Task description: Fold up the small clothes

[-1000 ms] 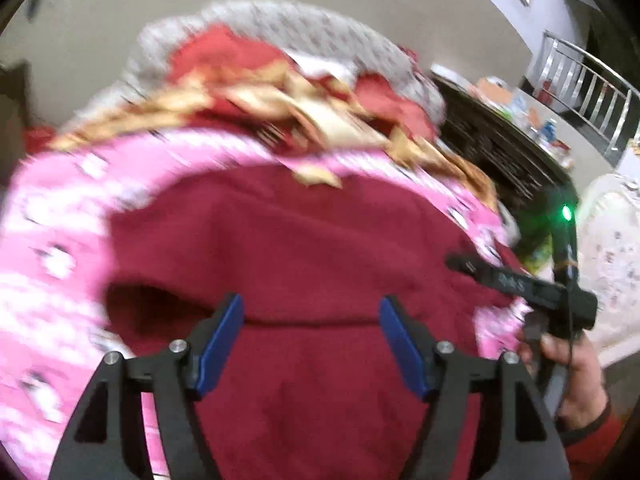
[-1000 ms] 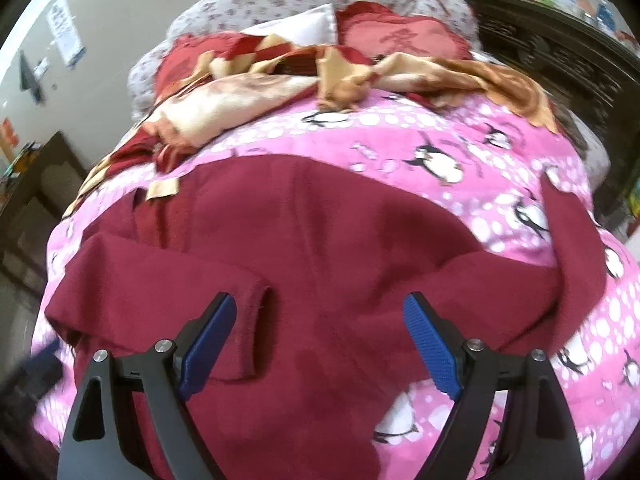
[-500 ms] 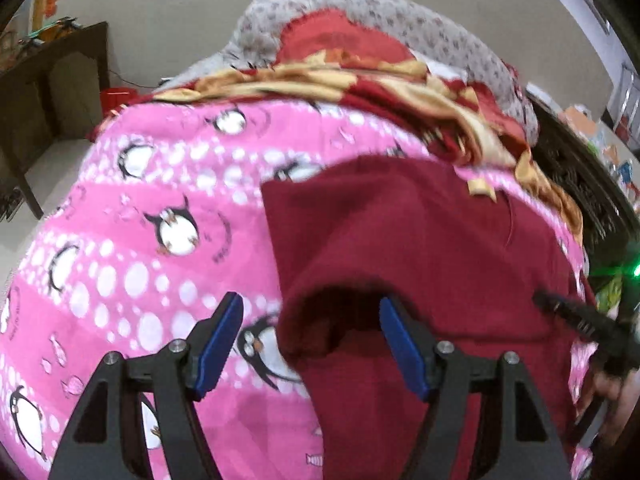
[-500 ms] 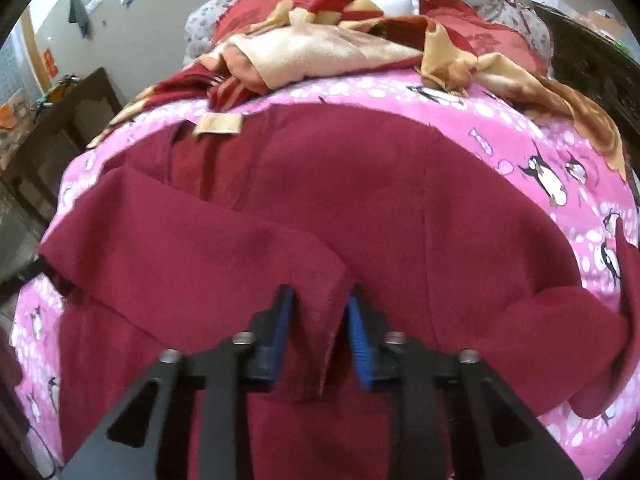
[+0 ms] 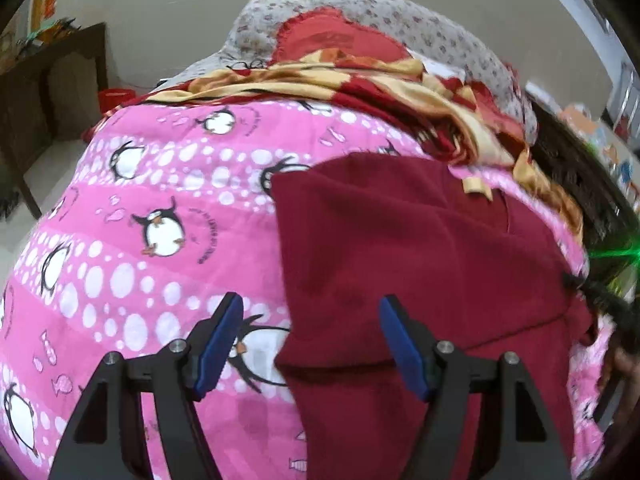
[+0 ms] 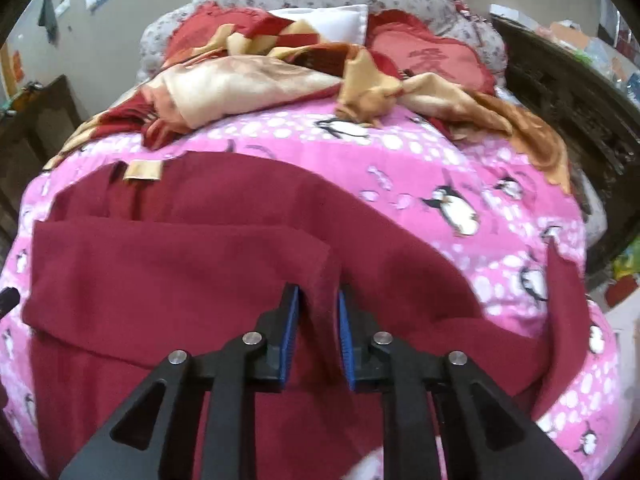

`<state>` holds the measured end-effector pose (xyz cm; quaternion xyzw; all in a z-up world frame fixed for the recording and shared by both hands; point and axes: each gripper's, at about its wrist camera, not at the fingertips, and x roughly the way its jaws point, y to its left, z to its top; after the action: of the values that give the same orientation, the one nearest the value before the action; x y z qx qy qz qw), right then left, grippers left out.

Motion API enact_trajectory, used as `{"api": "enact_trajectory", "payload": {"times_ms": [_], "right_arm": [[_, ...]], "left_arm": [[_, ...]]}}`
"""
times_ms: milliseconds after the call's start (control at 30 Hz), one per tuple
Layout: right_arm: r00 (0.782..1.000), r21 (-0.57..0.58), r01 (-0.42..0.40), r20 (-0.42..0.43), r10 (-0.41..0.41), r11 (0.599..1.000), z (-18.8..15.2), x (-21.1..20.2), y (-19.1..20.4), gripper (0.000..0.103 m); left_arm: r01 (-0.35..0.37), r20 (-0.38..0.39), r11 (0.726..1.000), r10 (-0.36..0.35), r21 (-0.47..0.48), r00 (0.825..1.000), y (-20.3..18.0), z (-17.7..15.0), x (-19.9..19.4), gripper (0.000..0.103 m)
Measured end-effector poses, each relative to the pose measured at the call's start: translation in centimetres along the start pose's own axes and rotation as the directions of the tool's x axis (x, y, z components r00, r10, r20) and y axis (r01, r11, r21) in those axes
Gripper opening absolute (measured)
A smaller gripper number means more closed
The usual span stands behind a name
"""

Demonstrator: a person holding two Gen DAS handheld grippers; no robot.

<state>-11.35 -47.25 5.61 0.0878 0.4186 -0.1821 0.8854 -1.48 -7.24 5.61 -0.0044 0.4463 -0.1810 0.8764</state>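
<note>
A dark red sweater [image 6: 224,216] lies spread on a pink penguin-print blanket [image 6: 440,168]. Its one sleeve is folded across the body. My right gripper [image 6: 318,328] is shut on the cuff [image 6: 320,280] of that folded sleeve. In the left wrist view the sweater [image 5: 400,240] fills the right half, with its folded left edge running down the middle. My left gripper [image 5: 310,344] is open and empty, and it straddles that edge just above the blanket [image 5: 160,208]. The other sleeve [image 6: 560,320] trails off to the right.
A crumpled red and gold cloth [image 6: 280,76] and red pillows [image 6: 432,56] lie at the head of the bed. A dark carved wooden cabinet [image 6: 580,112] stands to the right. A dark wooden table [image 5: 48,92] stands at the left.
My right gripper closed on the folded sleeve's cuff and still holds it. My left gripper swung left, from over the sweater's body to its left edge, and stayed open.
</note>
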Motion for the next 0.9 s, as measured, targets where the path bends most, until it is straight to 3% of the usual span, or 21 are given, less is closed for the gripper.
{"api": "enact_trajectory", "payload": {"times_ms": [67,200,300,567,900], "right_arm": [[0.999,0.039,-0.018,0.041,0.017,0.999,-0.2,-1.4,-0.8,0.058],[0.995,0.048,-0.070,0.074,0.066,0.996,-0.2,-2.5,-0.5,0.058],[0.992,0.035,-0.116,0.048,0.114,0.993,0.2,-1.0,0.5,0.058],[0.996,0.025,-0.088,0.001,0.088,0.996,0.2,3.0,1.0,0.057],[0.993,0.020,-0.114,0.017,0.114,0.993,-0.2,-0.1,1.4,0.057]], "left_arm": [[-0.024,-0.023,0.999,0.024,0.025,0.999,-0.6,0.0,1.1,0.074],[-0.036,-0.060,0.999,0.037,0.017,0.998,-0.9,-0.1,3.1,0.074],[-0.038,-0.076,0.999,0.038,0.000,0.996,-0.8,-0.1,4.0,0.074],[-0.063,-0.075,0.998,0.065,0.026,0.995,-1.2,-0.5,4.8,0.078],[-0.069,-0.073,0.997,0.070,0.022,0.995,-1.3,-0.5,4.9,0.080]]}}
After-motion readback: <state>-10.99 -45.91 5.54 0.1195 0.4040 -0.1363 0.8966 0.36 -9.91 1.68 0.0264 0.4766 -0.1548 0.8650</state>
